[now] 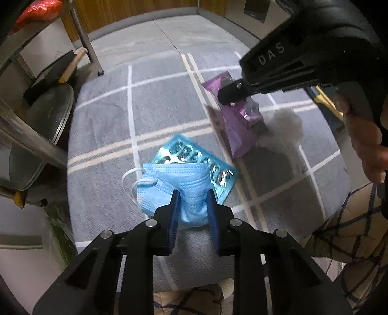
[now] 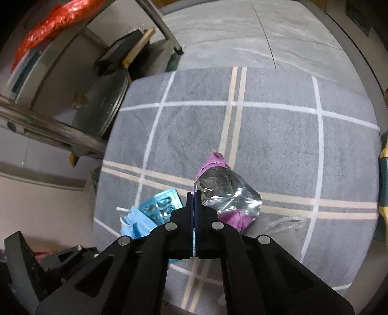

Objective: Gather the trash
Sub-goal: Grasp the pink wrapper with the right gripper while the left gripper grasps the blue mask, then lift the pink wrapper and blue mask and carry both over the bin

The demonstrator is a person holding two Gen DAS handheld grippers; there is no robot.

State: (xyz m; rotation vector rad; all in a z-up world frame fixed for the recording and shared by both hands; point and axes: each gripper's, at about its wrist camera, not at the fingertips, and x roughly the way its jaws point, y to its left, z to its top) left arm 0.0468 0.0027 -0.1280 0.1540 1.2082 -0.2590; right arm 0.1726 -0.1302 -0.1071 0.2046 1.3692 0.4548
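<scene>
Carpet [image 2: 278, 135] carries all the trash: grey weave with white and beige crossing stripes, laid over a paler grey floor [image 2: 218, 31]. Its left edge runs beside a metal-framed stand [image 2: 48, 130] with a round grey disc [image 1: 48, 114] leaning under it; an orange bag [image 2: 55, 21] sits on top of that stand.

Purple wrapper [image 1: 238, 130] lies toward the middle of the carpet, foil lining showing at its torn end. Right tongs [image 2: 195, 193] are closed flat, the two fingers meeting, with the wrapper's silver edge nipped at their tips; the left wrist view shows the same tip on the upper end of the wrapper [image 2: 228, 193]. A hand [image 1: 363, 145] grips the handle of that tool, and a checked sleeve [image 1: 349, 232] shows below it.

Blue face mask [image 1: 174, 191] lies nearer the carpet's left edge, just beside the wrapper but apart from it, its white ear loops [image 1: 135, 179] trailing left. Left tongs [image 1: 194, 193] stand narrow, one blue-padded finger on each side of a fold of the mask, the pads pressing into the cloth. Part of this tool shows at the lower left of the right wrist view.

Blister pack [image 1: 196, 155], turquoise with silver pockets, lies flat on the carpet, its near edge tucked under the mask; in the right wrist view it [image 2: 162, 203] lies between mask [image 2: 138, 225] and wrapper
</scene>
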